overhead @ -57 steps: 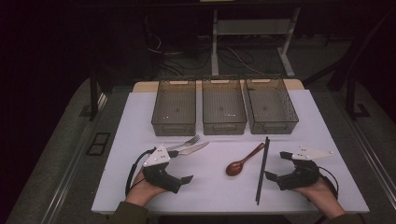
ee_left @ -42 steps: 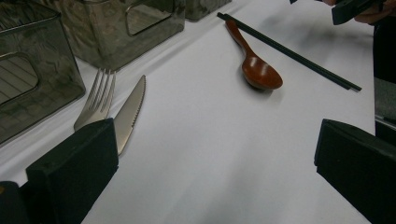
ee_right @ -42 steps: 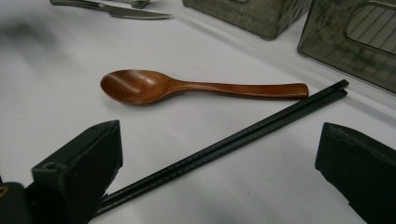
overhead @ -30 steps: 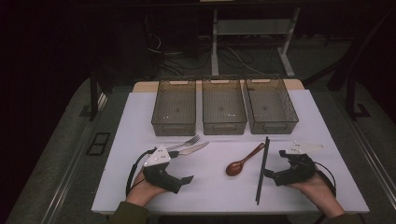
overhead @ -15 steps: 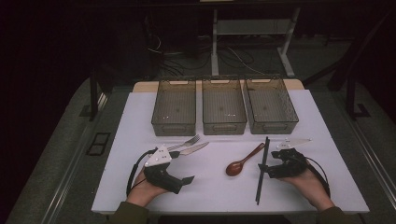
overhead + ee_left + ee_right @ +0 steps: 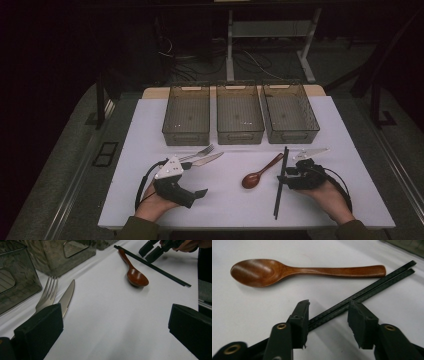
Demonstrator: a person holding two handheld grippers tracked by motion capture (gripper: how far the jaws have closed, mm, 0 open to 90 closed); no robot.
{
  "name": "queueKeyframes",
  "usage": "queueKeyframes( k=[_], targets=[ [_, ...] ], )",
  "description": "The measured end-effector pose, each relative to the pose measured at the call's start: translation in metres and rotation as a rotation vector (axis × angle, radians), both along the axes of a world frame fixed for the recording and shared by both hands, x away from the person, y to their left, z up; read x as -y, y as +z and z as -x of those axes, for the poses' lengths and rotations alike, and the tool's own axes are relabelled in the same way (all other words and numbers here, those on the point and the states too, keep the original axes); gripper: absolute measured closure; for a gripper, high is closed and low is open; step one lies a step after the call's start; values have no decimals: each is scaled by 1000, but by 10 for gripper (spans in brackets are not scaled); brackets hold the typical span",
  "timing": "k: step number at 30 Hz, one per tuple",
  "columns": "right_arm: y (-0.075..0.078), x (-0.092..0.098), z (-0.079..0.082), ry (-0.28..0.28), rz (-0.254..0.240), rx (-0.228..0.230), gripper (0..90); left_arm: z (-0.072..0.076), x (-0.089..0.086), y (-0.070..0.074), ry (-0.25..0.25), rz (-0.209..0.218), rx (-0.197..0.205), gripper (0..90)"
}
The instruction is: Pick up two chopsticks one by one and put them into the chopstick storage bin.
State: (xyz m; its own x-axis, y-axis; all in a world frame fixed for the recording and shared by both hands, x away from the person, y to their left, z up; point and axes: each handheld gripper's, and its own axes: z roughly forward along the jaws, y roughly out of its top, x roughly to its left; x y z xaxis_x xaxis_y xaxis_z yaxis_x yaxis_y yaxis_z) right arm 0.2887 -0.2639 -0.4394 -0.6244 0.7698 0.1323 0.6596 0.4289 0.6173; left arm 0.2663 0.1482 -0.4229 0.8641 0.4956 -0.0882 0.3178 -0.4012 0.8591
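Our right gripper (image 6: 328,322) has just been closing, half-narrowed astride the chopsticks (image 6: 372,288) beside the spoon (image 6: 287,271); our left gripper (image 6: 115,332) gapes wide.

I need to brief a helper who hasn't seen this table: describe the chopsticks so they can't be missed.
On the white table, in front of the rightmost of three clear bins, a pair of black chopsticks lies side by side, running near to far, with the right gripper straddling it. Unlike the brown wooden spoon just left, it is thin, straight and black.
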Motion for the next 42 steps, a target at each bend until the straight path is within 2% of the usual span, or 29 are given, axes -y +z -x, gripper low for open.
queueKeyframes(
  k=[9,22,23,31,38,39,42],
  targets=[
    [-1,0,2,6,-1,-25,619,0,0,0,2,2,0,0],
    [0,3,2,-14,-11,-48,652,0,0,0,1,2,0,0],
    [0,3,3,-19,8,-47,653,0,0,0,0,2,0,0],
    [0,4,3,-38,17,-54,679,0,-1,0,1,2,-1,0],
    [2,10,3,-58,68,-42,698,1,-1,0,-1,0,-5,0],
    [3,13,3,-73,94,-31,716,1,-1,1,-1,0,-4,0],
    [3,17,3,-82,101,-33,752,1,-1,1,-1,1,-3,0]
  ],
)
